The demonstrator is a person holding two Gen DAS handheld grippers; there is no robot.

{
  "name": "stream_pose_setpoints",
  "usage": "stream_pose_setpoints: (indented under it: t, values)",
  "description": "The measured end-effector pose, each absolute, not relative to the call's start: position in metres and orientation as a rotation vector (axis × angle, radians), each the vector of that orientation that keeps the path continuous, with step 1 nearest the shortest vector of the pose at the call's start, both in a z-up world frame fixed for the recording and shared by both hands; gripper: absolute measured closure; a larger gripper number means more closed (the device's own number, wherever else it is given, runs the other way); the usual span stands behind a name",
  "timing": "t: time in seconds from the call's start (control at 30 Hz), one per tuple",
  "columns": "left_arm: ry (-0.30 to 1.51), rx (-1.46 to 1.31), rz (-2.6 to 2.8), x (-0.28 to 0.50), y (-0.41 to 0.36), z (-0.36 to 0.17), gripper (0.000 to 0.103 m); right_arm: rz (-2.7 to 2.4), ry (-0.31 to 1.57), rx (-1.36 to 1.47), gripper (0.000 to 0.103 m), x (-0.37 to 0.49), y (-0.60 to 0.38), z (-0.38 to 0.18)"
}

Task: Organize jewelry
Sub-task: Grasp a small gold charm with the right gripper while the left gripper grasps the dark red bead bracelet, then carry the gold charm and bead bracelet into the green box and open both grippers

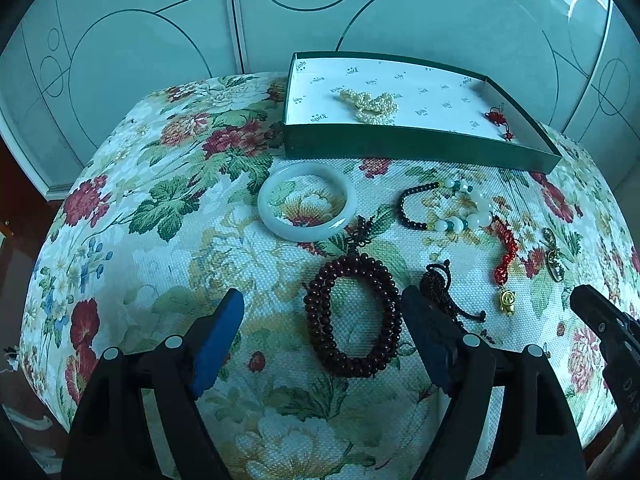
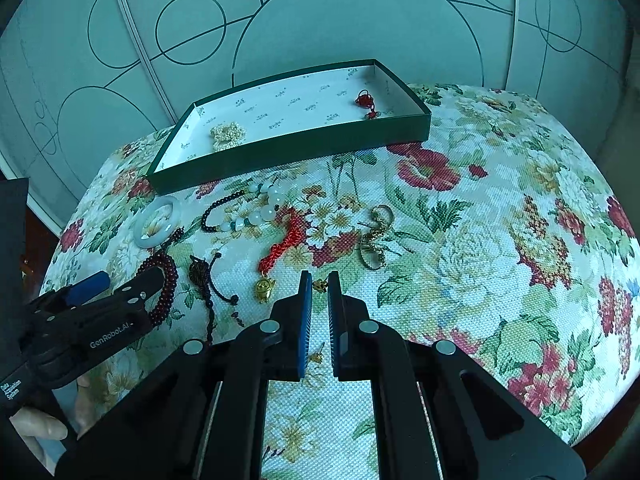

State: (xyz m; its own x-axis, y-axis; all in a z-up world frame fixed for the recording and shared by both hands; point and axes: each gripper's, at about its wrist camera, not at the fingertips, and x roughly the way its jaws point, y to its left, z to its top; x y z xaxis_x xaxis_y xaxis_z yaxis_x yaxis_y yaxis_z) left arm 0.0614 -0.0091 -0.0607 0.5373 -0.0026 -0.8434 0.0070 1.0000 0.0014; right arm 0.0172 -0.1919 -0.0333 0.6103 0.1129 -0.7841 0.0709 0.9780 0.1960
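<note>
Two things lie in the green box at the far side: a pearl piece and a red knot charm. On the flowered counter the left gripper is spread wide around a dark red bead bracelet. A pale jade bangle lies just beyond. The right gripper is nearly pressed together, with a small gold bit at its tips; I cannot tell if it pinches it.

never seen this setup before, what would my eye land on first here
The loud floral tablecloth first, strewn with jewelry. A dark red bead bracelet lies between the open fingers of the left hand-held gripper, with a pale jade bangle just beyond it. At the back, a green box holds a pearl piece and a red knot charm.
</note>
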Motion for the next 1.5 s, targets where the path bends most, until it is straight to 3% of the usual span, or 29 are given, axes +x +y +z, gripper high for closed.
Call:
stream_pose_setpoints:
  t: [0.43, 0.77, 1.03, 1.5]
  values:
    - [1.020, 0.018, -0.014, 0.068, -0.013, -0.077, 0.026, 0.025, 0.923, 0.221, 0.095, 0.017, -0.193, -0.035]
    - [0.968, 0.083, -0.036, 0.060, -0.023, -0.072, 0.085, 0.022, 0.937, 0.221, 0.095, 0.020, -0.192, -0.040]
    - [0.954, 0.059, -0.064, 0.056, -0.017, -0.066, 0.092, 0.020, 0.940, 0.219, 0.095, 0.021, -0.192, -0.042]
    - [0.871, -0.020, -0.097, 0.057, -0.001, -0.022, 0.092, 0.016, 0.914, 0.214, 0.095, 0.027, -0.195, -0.028]
